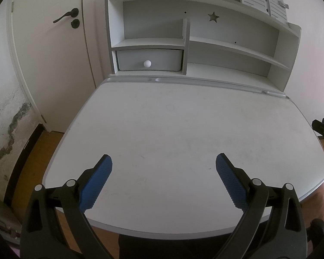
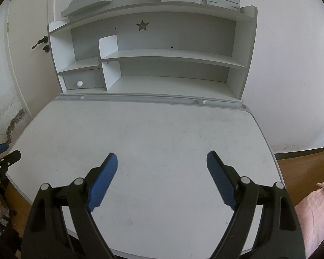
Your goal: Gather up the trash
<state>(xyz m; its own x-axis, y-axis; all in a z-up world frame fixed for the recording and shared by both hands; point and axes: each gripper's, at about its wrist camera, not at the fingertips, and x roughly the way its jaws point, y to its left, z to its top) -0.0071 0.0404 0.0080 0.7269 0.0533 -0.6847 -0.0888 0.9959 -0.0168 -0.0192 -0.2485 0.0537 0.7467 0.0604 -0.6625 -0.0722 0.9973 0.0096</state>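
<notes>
My left gripper point(image 1: 163, 161) hangs open over the near part of a white desk top point(image 1: 172, 125), its blue pads wide apart with nothing between them. My right gripper point(image 2: 162, 158) is open too, above the same desk top point(image 2: 153, 133), and holds nothing. The right gripper's tip point(image 1: 323, 129) shows at the right edge of the left wrist view; the left gripper's tip point(image 2: 4, 157) shows at the left edge of the right wrist view. No trash shows in either view.
A white shelf unit point(image 1: 205, 43) stands at the back of the desk, with a small drawer point(image 1: 149, 60) and a grey pen groove point(image 2: 140, 97). A white door point(image 1: 54, 43) is at the left, wooden floor point(image 2: 302, 161) at the right, pink cloth point(image 2: 319, 205) near the right edge.
</notes>
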